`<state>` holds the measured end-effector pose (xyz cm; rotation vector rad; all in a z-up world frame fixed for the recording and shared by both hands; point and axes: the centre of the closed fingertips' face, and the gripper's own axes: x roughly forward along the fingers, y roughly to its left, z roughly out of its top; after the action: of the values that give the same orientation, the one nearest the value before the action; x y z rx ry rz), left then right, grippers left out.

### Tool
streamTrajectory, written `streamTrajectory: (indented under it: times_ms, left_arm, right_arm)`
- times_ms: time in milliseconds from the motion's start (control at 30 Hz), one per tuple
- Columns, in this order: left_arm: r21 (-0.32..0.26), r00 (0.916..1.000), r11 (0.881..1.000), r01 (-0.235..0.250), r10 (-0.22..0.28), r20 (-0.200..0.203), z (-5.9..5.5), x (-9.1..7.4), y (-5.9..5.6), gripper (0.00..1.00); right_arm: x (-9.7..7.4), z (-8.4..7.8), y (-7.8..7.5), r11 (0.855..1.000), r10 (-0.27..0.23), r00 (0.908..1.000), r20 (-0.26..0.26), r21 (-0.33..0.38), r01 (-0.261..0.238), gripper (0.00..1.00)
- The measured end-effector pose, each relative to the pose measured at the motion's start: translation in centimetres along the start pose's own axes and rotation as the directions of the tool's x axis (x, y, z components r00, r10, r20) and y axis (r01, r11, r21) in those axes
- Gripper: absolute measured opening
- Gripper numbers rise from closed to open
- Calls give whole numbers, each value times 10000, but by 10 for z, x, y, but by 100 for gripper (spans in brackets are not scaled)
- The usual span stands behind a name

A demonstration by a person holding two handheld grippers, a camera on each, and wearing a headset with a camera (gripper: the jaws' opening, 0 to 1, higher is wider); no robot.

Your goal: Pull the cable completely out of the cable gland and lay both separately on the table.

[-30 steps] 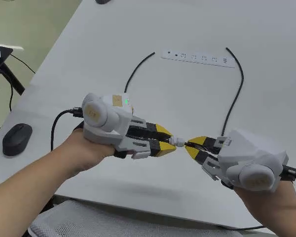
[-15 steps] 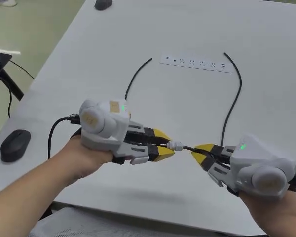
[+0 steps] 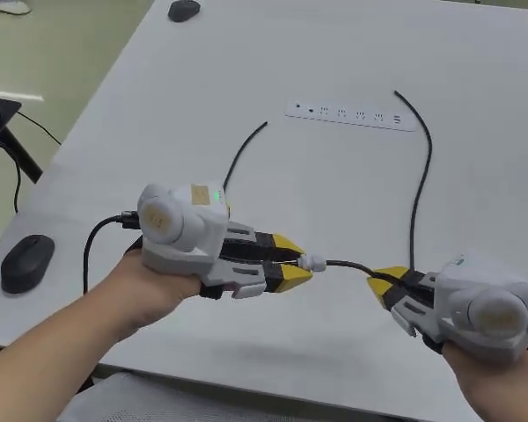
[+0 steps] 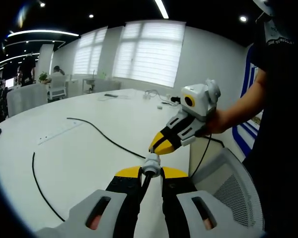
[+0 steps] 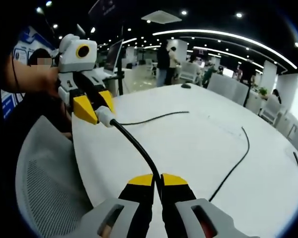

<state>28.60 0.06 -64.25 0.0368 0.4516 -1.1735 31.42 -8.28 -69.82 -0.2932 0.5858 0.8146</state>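
Note:
A small white cable gland [image 3: 315, 262] sits pinched in the yellow tips of my left gripper [image 3: 301, 263], held above the white table [image 3: 334, 193]. A black cable [image 3: 343, 264] leaves the gland and runs right into my right gripper [image 3: 378, 283], which is shut on it. Past that gripper the cable trails across the table toward the back. In the left gripper view the gland [image 4: 151, 162] sits between the closed jaws of the left gripper [image 4: 151, 172]. In the right gripper view the right gripper [image 5: 157, 178] clamps the cable [image 5: 136, 146], which arcs up to the gland [image 5: 104, 115].
A white power strip [image 3: 350, 115] lies at the back of the table. A second black cable [image 3: 243, 151] runs from mid-table toward the left gripper. One dark mouse [image 3: 26, 262] rests at the left edge, another [image 3: 184, 10] at the far end. A mesh chair [image 5: 44, 188] stands by the near edge.
My right gripper has drawn away to the right with the cable in it, so a longer stretch of cable shows between it and the gland. The left gripper stays roughly in place.

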Motion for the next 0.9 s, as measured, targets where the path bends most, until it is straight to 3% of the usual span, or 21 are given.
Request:
streamTrajectory:
  times_ms: [100,233,533,733,900]
  left_arm:
    - [-69,10000,10000,-57,57,69,-1,1,-2,15]
    - [-108,9999,9999,-130,131,110,-1,1,-3,15]
    - [-58,9997,9997,-246,246,16,-2,0,0,15]
    - [0,9993,9993,-363,363,81,0,-2,1,15]
    - [2,9991,9991,-432,432,-38,-3,-5,3,15]
  right_arm:
    - [0,-13,-7,9950,-319,9990,-328,937,349,0]
    - [2,-22,-9,9743,-457,9980,-438,2184,542,0]
    - [-1,-20,-6,9748,-410,9987,-313,2181,468,2]
    - [-9,-18,1,9889,-444,9985,-328,1402,485,2]
    - [-15,-14,4,9922,-387,9987,-332,1169,424,4]
